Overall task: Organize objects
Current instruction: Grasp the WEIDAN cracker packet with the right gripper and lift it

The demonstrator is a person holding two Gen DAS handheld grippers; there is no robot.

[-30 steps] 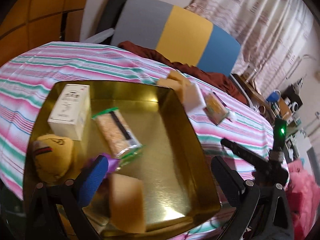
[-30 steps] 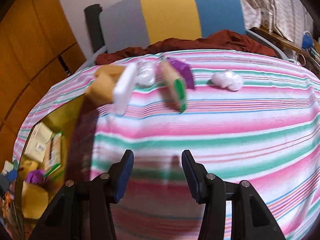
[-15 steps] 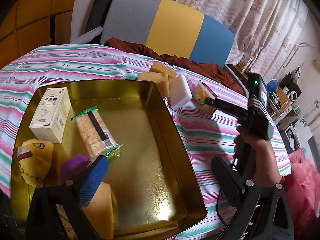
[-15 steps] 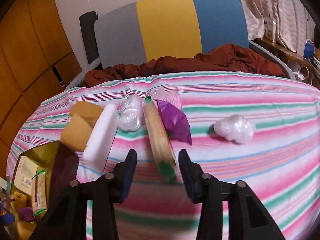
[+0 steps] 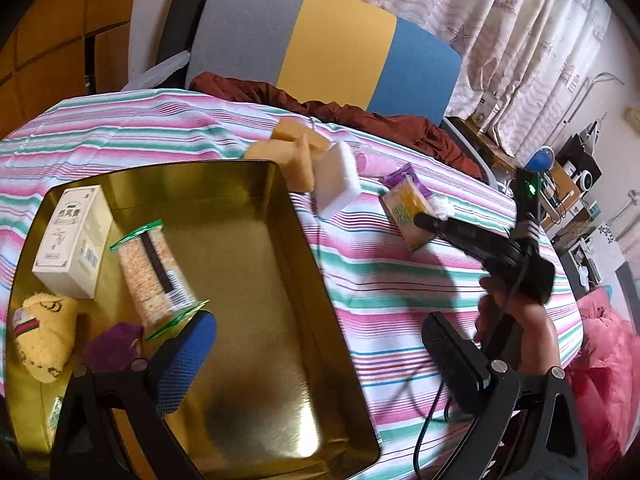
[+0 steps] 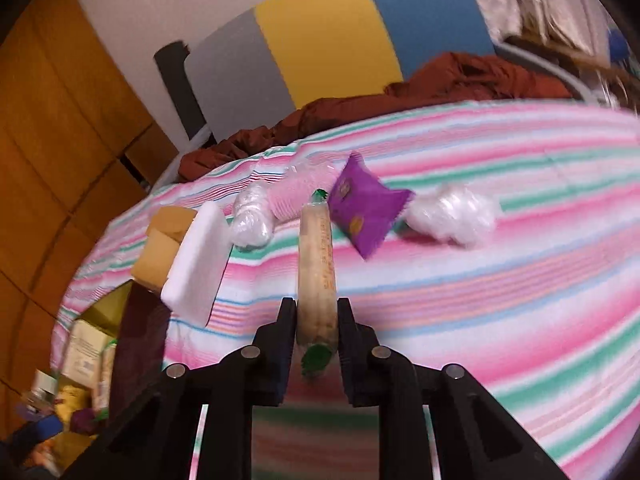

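Right tool [image 6: 317, 322] angled downward, clamped on cracker packet [image 6: 317, 276] lying on striped bench [image 6: 480, 300]. Left tool [image 5: 316, 364], jaws apart and empty, over gold tray [image 5: 256, 280]. Tricolour chair [image 5: 320, 40] behind; curtains [image 5: 520, 40] beyond.

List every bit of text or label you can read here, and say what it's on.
White box in the gold tray: large Chinese characters, a drawing and a barcode, too blurred to quote.
Cracker pack: dark label strip, unreadable.
Purple packet: yellow print, blurred.
Nothing legible.
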